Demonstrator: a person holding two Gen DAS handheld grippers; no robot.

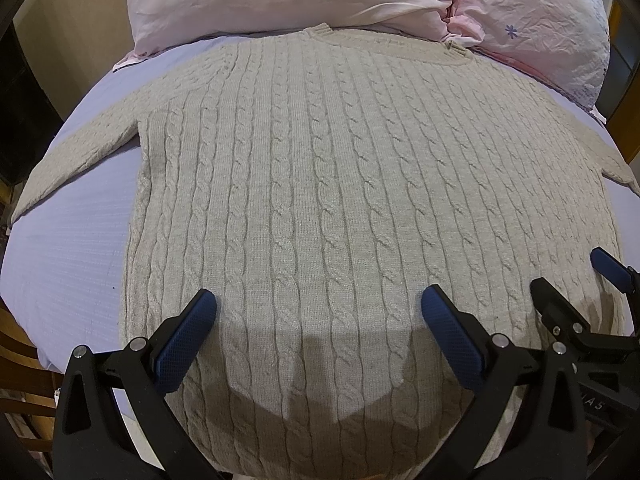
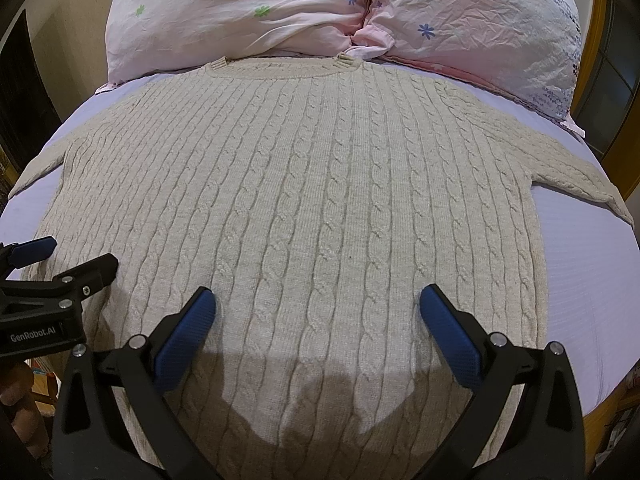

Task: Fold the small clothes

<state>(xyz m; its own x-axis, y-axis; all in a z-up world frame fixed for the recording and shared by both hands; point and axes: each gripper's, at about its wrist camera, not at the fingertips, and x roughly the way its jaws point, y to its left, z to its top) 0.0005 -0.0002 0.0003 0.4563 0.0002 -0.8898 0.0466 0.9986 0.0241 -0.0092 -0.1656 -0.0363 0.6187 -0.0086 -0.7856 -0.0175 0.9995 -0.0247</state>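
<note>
Two pale pink crumpled pillows with small flower prints lie side by side at the head of the lavender bed sheet, their lower edges just touching the collar of the beige cable-knit sweater. The sweater lies spread flat on the sheet, neck toward the pillows, sleeves stretched out to either side.

The left gripper hovers over the hem area with its blue-padded fingers wide apart, holding nothing. The right gripper hangs beside it, likewise spread and empty. Each casts a shadow on the knit below.

Both sleeve ends run out past the fisheye edge, and the hem is hidden beneath the black gripper bodies. Dark furniture at the frame edges is too blurred to identify.
</note>
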